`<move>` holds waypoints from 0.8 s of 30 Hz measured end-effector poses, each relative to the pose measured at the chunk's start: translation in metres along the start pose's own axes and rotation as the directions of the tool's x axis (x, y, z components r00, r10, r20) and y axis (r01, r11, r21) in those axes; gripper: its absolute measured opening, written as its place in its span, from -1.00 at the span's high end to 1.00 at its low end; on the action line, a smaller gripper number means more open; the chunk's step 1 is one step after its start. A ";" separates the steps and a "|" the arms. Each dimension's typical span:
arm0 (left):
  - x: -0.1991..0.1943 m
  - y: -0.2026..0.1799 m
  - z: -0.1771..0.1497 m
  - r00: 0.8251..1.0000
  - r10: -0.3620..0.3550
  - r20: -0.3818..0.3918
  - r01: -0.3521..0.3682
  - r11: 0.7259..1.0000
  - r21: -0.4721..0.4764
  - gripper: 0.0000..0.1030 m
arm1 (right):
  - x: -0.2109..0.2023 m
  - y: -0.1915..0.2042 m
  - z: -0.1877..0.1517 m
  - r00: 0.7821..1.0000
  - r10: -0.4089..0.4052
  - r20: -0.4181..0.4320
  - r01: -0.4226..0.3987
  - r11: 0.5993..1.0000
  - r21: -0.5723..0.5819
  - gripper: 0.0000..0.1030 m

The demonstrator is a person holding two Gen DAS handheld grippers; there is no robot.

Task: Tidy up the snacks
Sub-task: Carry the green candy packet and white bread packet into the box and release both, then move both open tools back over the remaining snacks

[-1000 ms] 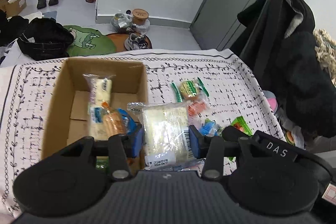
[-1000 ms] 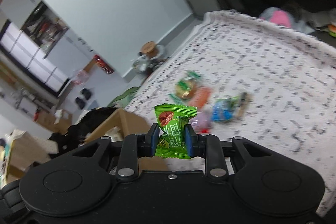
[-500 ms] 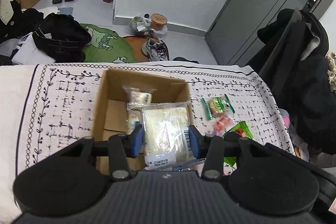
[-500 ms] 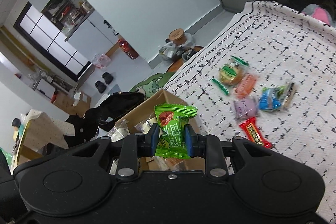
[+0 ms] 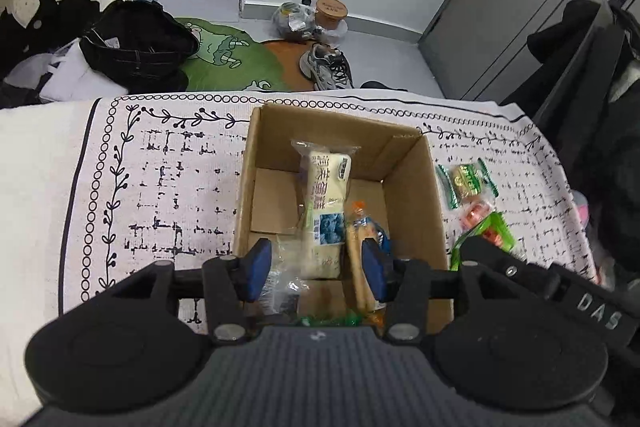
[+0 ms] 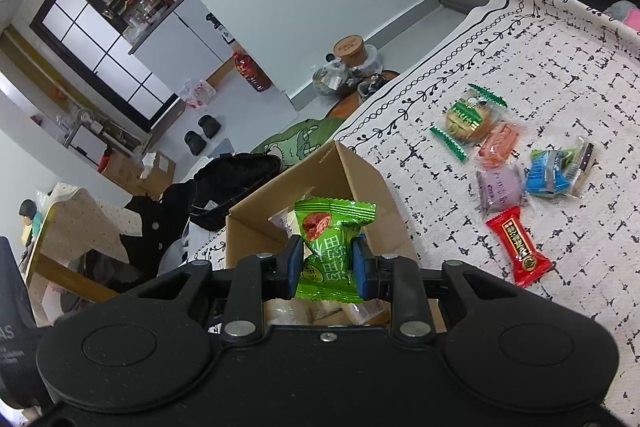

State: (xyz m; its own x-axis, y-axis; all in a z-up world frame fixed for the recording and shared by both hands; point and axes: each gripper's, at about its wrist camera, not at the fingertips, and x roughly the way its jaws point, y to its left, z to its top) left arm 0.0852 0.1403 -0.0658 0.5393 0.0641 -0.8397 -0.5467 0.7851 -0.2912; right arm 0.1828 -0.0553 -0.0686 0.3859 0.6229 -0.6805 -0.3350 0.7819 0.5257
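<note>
An open cardboard box (image 5: pixel 416 187) stands on the patterned tablecloth and also shows in the right wrist view (image 6: pixel 256 223). Inside lie a long pale snack pack (image 5: pixel 326 215), an orange-tipped pack (image 5: pixel 362 247) and a clear crumpled pack (image 5: pixel 282 283). My left gripper (image 5: pixel 316 273) is open and empty above the box's near end. My right gripper (image 6: pixel 326 261) is shut on a green candy packet (image 6: pixel 330 247), held over the box's near right corner. Loose snacks lie to the right of the box: a green-wrapped cake (image 6: pixel 468 121), a red bar (image 6: pixel 518 247), a blue packet (image 6: pixel 550 173).
The tablecloth (image 5: pixel 160 195) covers the table; its far edge drops to a floor with a black bag (image 5: pixel 136 43), a green mat and a sneaker (image 5: pixel 330 65). A black coat on a chair (image 5: pixel 592 75) stands at the right.
My left gripper has opened and let go of the clear pale snack pack, which is now in the box. My right gripper has carried the green packet left to over the box.
</note>
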 end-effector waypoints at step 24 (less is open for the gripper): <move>-0.006 -0.041 -0.011 0.998 -0.066 0.012 0.065 0.995 0.073 -0.62 | -0.040 -0.042 0.019 0.998 -0.020 0.060 0.019 1.000 0.015 -0.20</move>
State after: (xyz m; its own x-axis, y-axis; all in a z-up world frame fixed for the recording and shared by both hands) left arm 0.0970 0.1014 -0.0537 0.5817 0.0198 -0.8132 -0.4628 0.8302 -0.3108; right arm 0.1977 -0.1128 -0.0536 0.4431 0.6078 -0.6590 -0.3145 0.7937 0.5207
